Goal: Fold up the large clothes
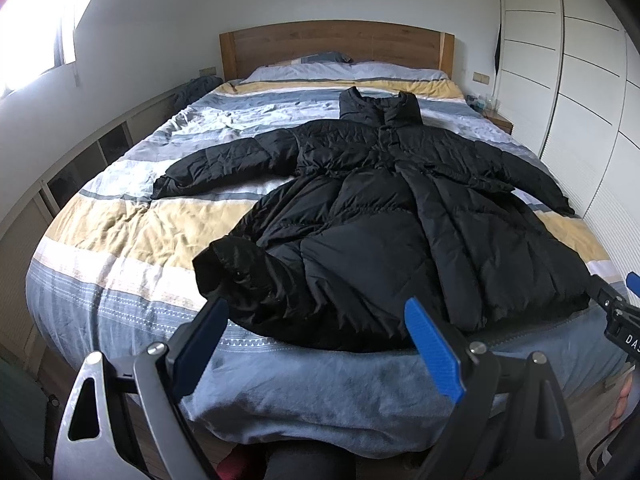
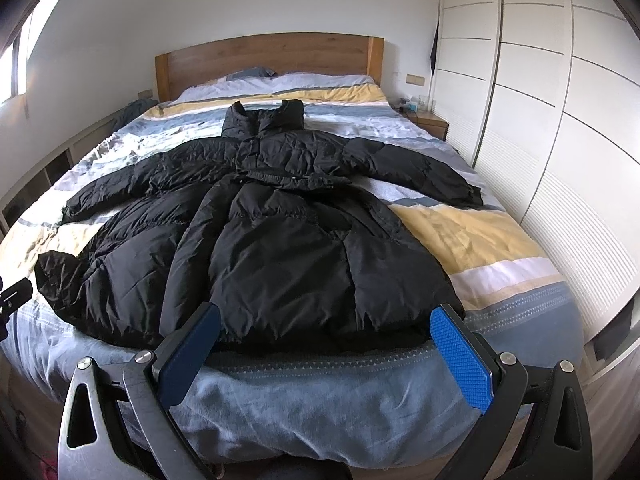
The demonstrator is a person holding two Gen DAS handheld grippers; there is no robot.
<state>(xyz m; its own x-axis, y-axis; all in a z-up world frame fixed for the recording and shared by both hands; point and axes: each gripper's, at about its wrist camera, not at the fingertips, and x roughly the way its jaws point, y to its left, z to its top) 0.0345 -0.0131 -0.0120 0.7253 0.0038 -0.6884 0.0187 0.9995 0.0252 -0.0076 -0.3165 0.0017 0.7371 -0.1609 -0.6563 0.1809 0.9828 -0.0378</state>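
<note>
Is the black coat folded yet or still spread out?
Spread out: the black coat lies flat on the bed, both sleeves extended sideways, collar toward the headboard.

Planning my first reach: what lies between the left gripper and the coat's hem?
Nothing but bedding: in the left wrist view, only a bare strip of the blue duvet separates the open left gripper from the hem of the black coat.

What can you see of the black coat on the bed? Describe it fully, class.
The black coat is a long, quilted puffer with a slight sheen. It lies unfolded, front up and closed, on the striped duvet, collar toward the headboard, sleeves spread to both sides, flared hem at the foot edge. Neither gripper touches it.
</note>
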